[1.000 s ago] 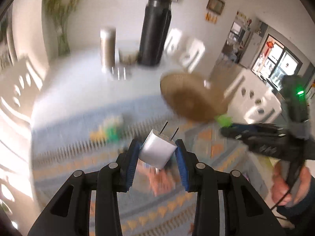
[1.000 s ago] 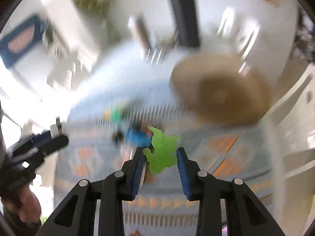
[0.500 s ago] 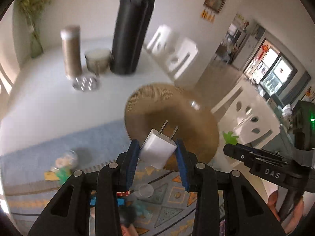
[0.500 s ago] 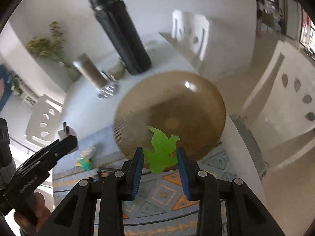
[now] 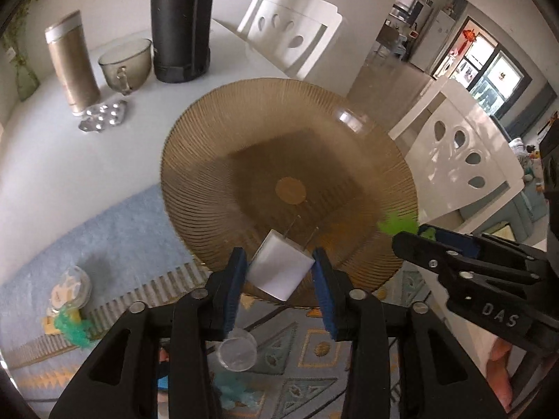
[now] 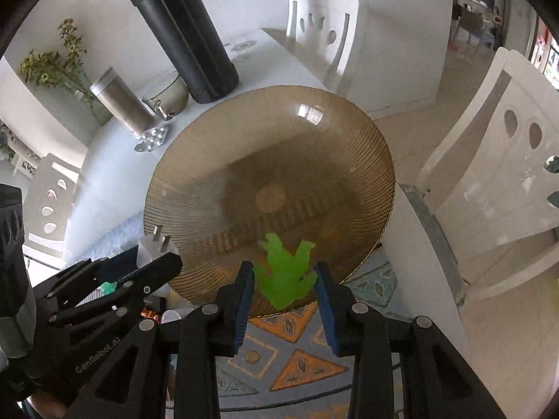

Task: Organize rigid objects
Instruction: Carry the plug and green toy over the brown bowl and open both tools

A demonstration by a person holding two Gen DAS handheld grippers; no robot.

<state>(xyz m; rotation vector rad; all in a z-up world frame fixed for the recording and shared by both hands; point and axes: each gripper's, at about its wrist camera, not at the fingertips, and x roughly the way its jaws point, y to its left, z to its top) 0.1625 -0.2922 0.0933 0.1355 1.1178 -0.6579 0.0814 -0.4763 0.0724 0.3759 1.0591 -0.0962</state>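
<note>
My left gripper (image 5: 279,272) is shut on a white plug charger (image 5: 279,269), prongs pointing forward, held over the near rim of a big ribbed amber glass plate (image 5: 251,132). My right gripper (image 6: 283,279) is shut on a flat green toy figure (image 6: 284,274), also over the plate's (image 6: 314,160) near rim. The right gripper shows at the right of the left wrist view (image 5: 412,241), the green toy (image 5: 398,225) at its tip. The left gripper shows at the left of the right wrist view (image 6: 164,262) with the charger (image 6: 153,244).
A tall black flask (image 5: 181,21), a glass cup (image 5: 125,63), a tan tumbler (image 5: 71,66) and a foil blister pack (image 5: 103,115) stand behind the plate. Small toys (image 5: 70,314) and a clear cap (image 5: 237,352) lie on the patterned mat (image 5: 104,230). White chairs (image 5: 461,160) stand at the right.
Both grippers have moved forward toward the amber plate with their objects still held. The plate now fills the middle of both views.
</note>
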